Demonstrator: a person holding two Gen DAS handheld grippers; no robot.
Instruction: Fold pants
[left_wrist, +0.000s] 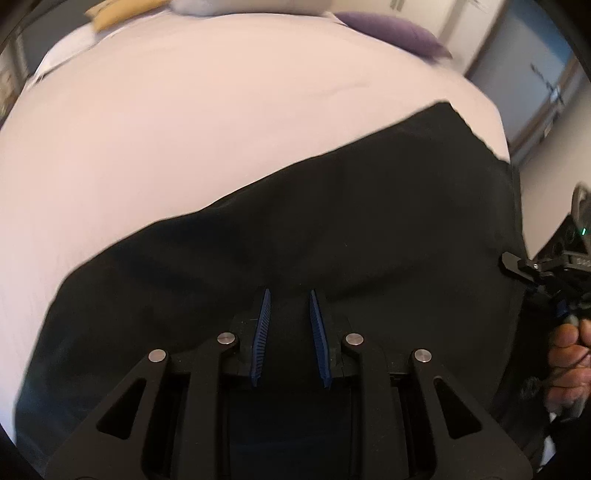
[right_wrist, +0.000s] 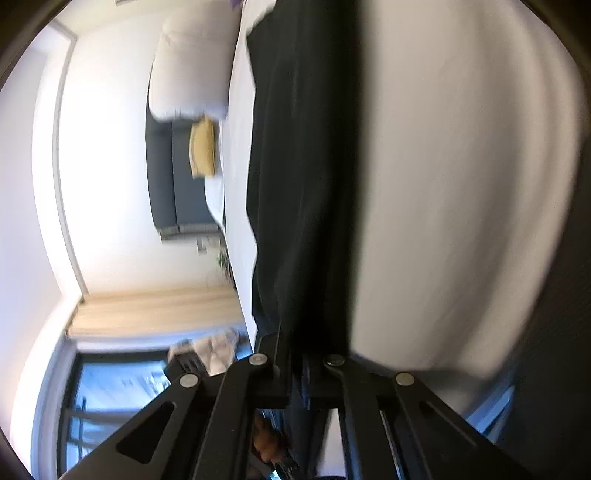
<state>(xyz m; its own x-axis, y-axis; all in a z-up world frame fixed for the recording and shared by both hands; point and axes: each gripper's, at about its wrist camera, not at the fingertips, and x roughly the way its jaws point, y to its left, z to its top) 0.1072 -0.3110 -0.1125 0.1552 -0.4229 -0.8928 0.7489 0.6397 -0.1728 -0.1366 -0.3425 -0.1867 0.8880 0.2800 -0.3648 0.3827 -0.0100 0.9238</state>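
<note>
Black fabric pants (left_wrist: 332, 229) lie spread on the pale sheet-covered bed (left_wrist: 184, 129). My left gripper (left_wrist: 288, 332) hovers over them, its blue ribbed pads (left_wrist: 263, 332) parted and holding nothing. My right gripper (right_wrist: 295, 354) looks clamped on the pants' edge, fabric running straight out from between its fingers.

Pants (left_wrist: 332, 206) matt black cloth; sheet (left_wrist: 184, 129) seemingly smooth.

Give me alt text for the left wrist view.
Black pants lie spread on a white bed sheet, beneath the open, empty left tool. The right tool meets their right edge; a purple pillow lies beyond.
</note>
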